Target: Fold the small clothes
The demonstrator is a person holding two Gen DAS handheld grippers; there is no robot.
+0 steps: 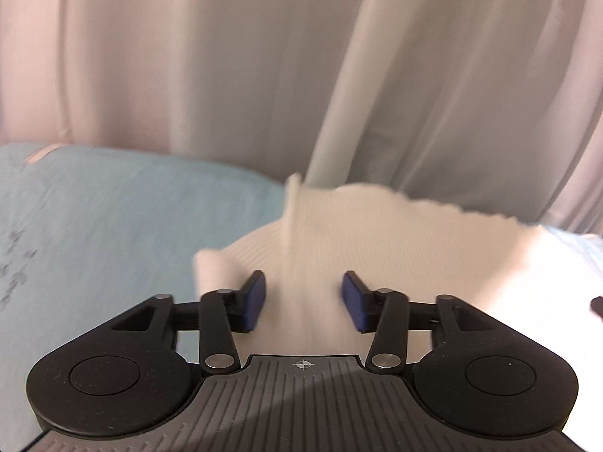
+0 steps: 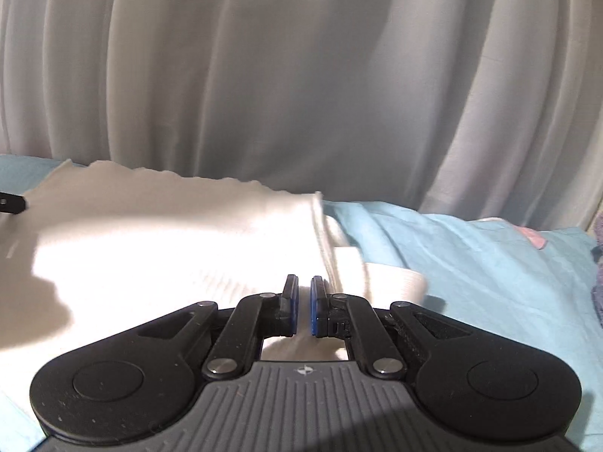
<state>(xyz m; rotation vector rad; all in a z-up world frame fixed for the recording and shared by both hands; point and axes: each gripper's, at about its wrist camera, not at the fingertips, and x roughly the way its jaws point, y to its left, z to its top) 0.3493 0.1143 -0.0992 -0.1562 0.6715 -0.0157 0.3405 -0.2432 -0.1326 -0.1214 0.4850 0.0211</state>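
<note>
A white ribbed garment (image 1: 395, 233) lies on a light blue sheet (image 1: 113, 218). In the left wrist view my left gripper (image 1: 303, 299) is open, its blue pads (image 1: 254, 297) spread either side of a raised ridge of the cloth. In the right wrist view the garment (image 2: 169, 248) spreads to the left, with a folded sleeve (image 2: 392, 282) at its right edge. My right gripper (image 2: 304, 307) is over the garment's near right part with its pads almost together; a narrow gap shows, and I cannot tell if cloth is pinched. The left gripper's tip (image 2: 13, 203) shows at the far left.
Pale curtains (image 1: 226, 56) hang close behind the bed in both views (image 2: 301, 75). The blue sheet (image 2: 490, 263) extends to the right, with a pink-and-white item (image 2: 527, 235) and a dark cloth (image 2: 597, 286) at its far right edge.
</note>
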